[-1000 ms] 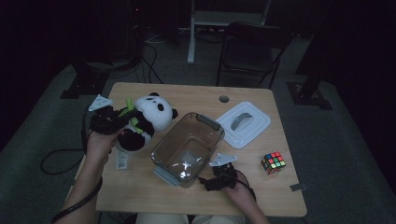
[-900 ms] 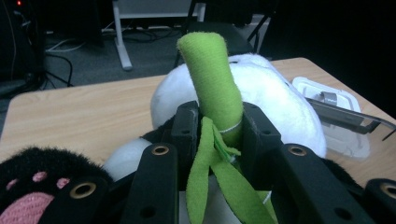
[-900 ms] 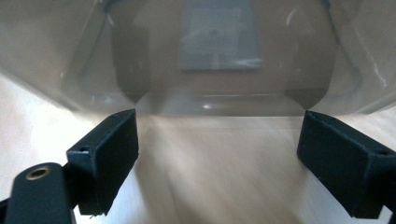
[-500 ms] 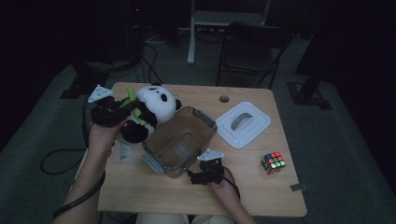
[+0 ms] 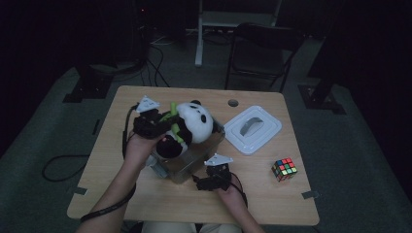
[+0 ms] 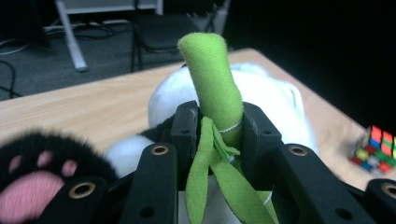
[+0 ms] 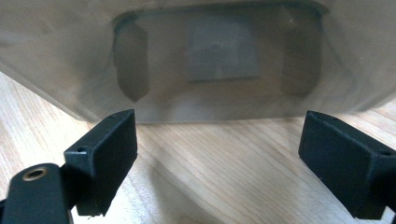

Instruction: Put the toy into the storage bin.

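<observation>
A plush panda [image 5: 194, 127] is held by the left gripper [image 5: 154, 122] above the clear box [image 5: 187, 162] near the middle of the worktop [image 5: 272, 196]. In the left gripper view the jaws are seen clamped on the green bamboo stalk [image 6: 212, 88] sewn to the panda, with the green leaves [image 6: 219, 177] hanging down between them; the white head [image 6: 275, 100] lies beyond the stalk and a black paw with pink pads [image 6: 35, 175] is seen at the lower left. Whether the panda touches the box cannot be told from the high view; its black lower body is seen over the box's left end.

The right gripper [image 5: 214, 180] is held low at the near side of the box. In the right gripper view its jaws are set wide apart with nothing between them, pointed level at the box's clear wall [image 7: 210, 60], just short of it, over bare wood [image 7: 219, 177].

A white lid [image 5: 252, 128] is laid flat on the worktop to the right of the box, apart from it. A colour cube [image 5: 284, 169] is set nearer the right edge, well apart from both grippers; it is also seen blurred at the right of the left gripper view [image 6: 376, 149].
</observation>
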Available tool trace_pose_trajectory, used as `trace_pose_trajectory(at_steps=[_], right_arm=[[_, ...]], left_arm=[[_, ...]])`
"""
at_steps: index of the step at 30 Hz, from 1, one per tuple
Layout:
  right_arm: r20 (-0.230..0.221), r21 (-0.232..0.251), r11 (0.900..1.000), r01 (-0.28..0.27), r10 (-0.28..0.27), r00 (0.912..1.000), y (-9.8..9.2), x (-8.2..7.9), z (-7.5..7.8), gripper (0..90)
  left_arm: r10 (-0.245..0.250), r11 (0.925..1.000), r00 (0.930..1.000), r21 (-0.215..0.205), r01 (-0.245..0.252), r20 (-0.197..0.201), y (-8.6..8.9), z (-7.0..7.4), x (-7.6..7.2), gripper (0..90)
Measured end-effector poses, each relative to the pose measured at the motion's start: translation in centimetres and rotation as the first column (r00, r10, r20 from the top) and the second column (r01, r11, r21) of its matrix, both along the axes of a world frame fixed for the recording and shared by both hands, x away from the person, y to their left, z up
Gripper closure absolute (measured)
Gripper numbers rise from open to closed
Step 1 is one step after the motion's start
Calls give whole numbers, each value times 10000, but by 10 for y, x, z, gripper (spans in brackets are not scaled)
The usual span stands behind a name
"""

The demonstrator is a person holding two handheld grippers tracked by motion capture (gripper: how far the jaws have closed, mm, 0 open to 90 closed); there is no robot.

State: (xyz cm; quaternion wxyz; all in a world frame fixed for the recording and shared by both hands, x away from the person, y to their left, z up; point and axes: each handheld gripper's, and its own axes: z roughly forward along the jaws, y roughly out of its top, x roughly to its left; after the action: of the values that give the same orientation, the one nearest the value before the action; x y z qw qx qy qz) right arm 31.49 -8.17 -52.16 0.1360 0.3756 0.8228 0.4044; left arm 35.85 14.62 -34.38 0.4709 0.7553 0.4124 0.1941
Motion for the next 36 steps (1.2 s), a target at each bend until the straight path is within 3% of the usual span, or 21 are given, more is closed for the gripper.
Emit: trace_pose_trajectory(at_steps=[1,2,3,4,8,12,16,18,19,21,24,31,36], right_arm=[[-11,57,10000,26,-26,10000,-1,0,0,113],[-58,91,10000,23,-23,10000,-2,0,0,114],[-99,119,9999,28,-27,9999,-3,0,0,114],[-91,139,9999,49,-48,9999,-4,0,0,114],[-182,176,9998,59,-55,9998,-7,1,-1,114],[-144,137,9999,20,-18,9999,-9,0,1,114],[-126,176,9998,103,-101,9999,-14,1,2,114],[-172,202,9996,178,-175,9997,-16,2,3,114],[-143,207,9996,191,-188,9997,-17,2,3,114],[-168,221,9995,214,-210,9996,-18,3,3,114],[-176,181,9997,182,-179,9997,-19,3,2,114],[-223,166,9997,172,-168,9996,-22,2,2,114],[-339,150,9998,146,-141,9993,-24,2,1,114]], left_arm=[[-58,9999,10000,128,58,-41,-3,-3,-1,703],[-164,9999,9996,-5,164,-235,-5,-6,-1,703],[-340,9993,9991,126,343,-271,-8,-8,-4,702],[-647,9964,9977,537,658,-225,-14,-10,-8,695],[-805,9931,9961,831,832,-356,-21,-15,-10,633],[-1011,9941,9942,370,1024,-365,-20,-10,-11,516],[-1130,9936,9935,77,1131,-124,-9,2,-14,485],[-1231,9924,9922,-86,1229,-214,-3,6,-14,491],[-1108,9938,9937,102,1110,-150,0,7,-14,482],[-1149,9934,9932,-77,1147,-203,7,8,-13,478],[-815,9967,9966,-27,815,-83,18,9,-13,476],[-407,9992,9978,-2,408,-528,44,-2,-7,448],[-172,9998,9983,-42,170,-553,59,-8,-5,448]])
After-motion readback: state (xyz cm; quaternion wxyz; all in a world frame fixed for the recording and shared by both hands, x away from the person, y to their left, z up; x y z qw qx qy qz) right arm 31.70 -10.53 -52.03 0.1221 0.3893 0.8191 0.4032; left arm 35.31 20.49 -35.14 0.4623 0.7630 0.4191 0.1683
